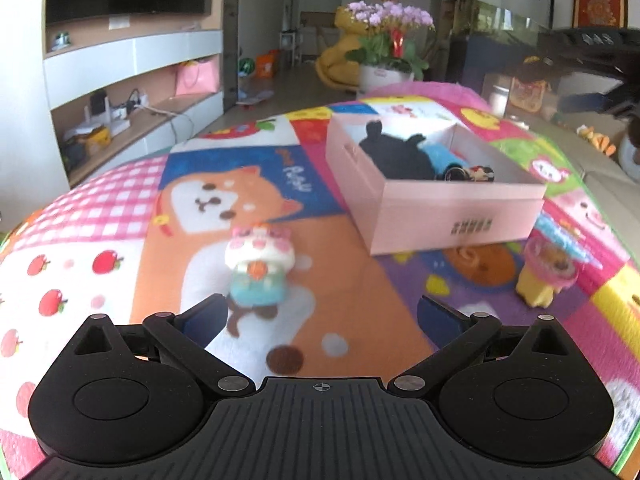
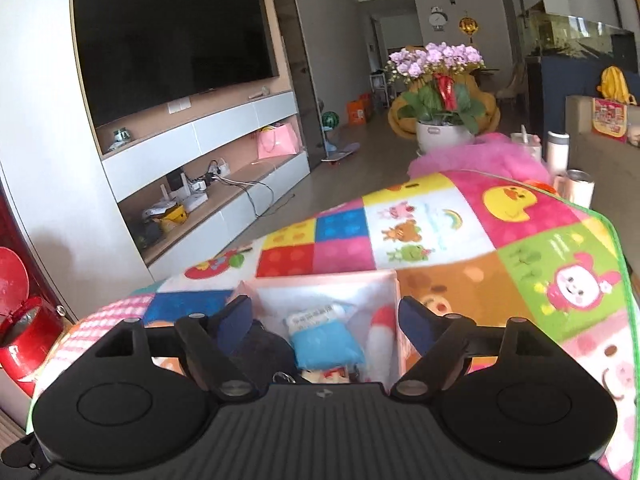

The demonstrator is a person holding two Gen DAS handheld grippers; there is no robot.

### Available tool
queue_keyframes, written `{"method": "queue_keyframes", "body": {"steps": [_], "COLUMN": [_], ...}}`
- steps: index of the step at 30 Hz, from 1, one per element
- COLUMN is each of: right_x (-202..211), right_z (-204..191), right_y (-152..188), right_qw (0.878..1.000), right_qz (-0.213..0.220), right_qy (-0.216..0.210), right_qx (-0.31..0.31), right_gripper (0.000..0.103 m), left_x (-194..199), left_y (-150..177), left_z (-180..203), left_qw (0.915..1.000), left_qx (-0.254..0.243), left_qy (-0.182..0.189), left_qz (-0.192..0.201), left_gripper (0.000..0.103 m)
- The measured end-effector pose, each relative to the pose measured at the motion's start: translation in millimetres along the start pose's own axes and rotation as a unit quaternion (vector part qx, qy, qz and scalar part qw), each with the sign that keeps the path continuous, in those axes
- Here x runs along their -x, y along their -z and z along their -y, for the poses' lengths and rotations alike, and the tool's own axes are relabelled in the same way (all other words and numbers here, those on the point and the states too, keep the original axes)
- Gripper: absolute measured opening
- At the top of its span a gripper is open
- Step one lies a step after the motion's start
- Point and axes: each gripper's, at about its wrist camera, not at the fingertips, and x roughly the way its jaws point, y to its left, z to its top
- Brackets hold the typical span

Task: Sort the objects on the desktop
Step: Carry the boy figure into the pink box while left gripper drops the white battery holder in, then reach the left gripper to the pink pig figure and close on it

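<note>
A pink box (image 1: 416,204) stands on the colourful patchwork mat (image 1: 120,208). It holds a black plush (image 1: 392,152), a light blue toy (image 1: 440,156) and small items. A white-and-blue plush toy (image 1: 258,268) sits on the mat just ahead of my left gripper (image 1: 320,316), which is open and empty. A yellow-and-pink toy (image 1: 546,276) stands right of it. My right gripper (image 2: 326,320) is open and empty above the box (image 2: 320,280), over a blue packet (image 2: 324,336) and a white-and-red toy (image 2: 382,340).
A blue-and-pink item (image 1: 560,236) lies beside the box. A potted orchid (image 2: 440,80) and cups (image 2: 576,184) stand beyond the mat's far edge. A TV wall unit (image 2: 172,40) is at the left. A red object (image 2: 20,320) is at the far left.
</note>
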Motion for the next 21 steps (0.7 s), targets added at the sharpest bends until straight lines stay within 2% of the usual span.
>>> {"method": "queue_keyframes", "body": {"steps": [5,12,16,21], "right_x": [30,61,61,43], "right_z": [1,-16,-25,-29], "right_y": [52,137,163,175], "right_qw": [0.998,0.994,0.995,0.996], "right_qz": [0.003,-0.015,-0.019,-0.07], "right_qy": [0.042,0.059,0.057,0.038], "right_qx": [0.045,0.087,0.079,0.044], "right_gripper": [0.09,0.099,0.103,0.103], "left_x": [-6,-12,-12,-11], "left_y": [7,10,10,10], "left_z": [5,7,8,10], "left_qw": [1.0,0.9998,0.9997,0.9996], "left_qx": [-0.001,0.013,0.012,0.005], "left_qy": [0.005,-0.008,-0.019,-0.025], "left_qz": [-0.005,-0.01,-0.013,-0.013], "left_gripper": [0.103,0.103,0.103,0.103]}}
